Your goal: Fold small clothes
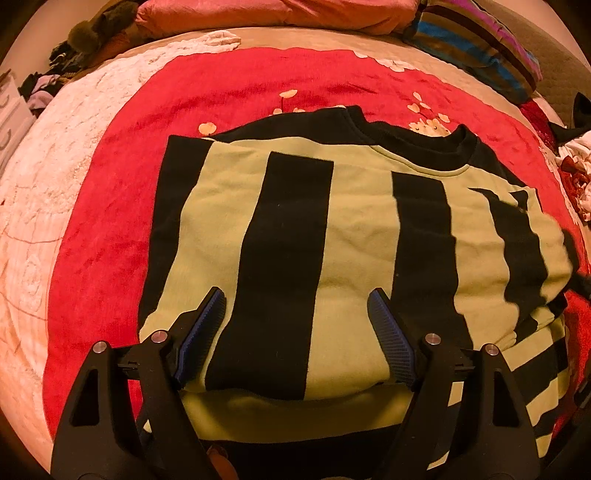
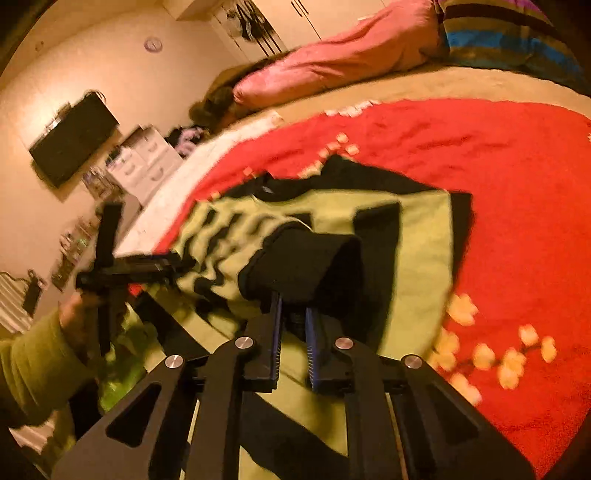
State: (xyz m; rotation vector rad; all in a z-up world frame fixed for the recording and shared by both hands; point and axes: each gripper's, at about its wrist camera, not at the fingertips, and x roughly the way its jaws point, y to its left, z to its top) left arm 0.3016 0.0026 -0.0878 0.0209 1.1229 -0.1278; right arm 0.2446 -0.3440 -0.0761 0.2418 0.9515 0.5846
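A plush red blanket with pale flower prints [image 1: 110, 229] covered a beige quilted bed [image 1: 33, 206]. At its head lay a pink satin pillow [image 1: 258, 14] beside a striped multicoloured cushion [image 1: 476, 48]. A black flat wall-mounted screen [image 2: 74, 144] hung near a small round wall clock [image 2: 153, 44].

My left tool [image 1: 295, 295] and right tool [image 2: 293, 314] look alike: matte black frames with triangular cutouts, round silver screws at the pivots, ribbed blue pads [image 1: 391, 343] inside the fingers. My sleeve [image 2: 33, 373] is olive-green knit.
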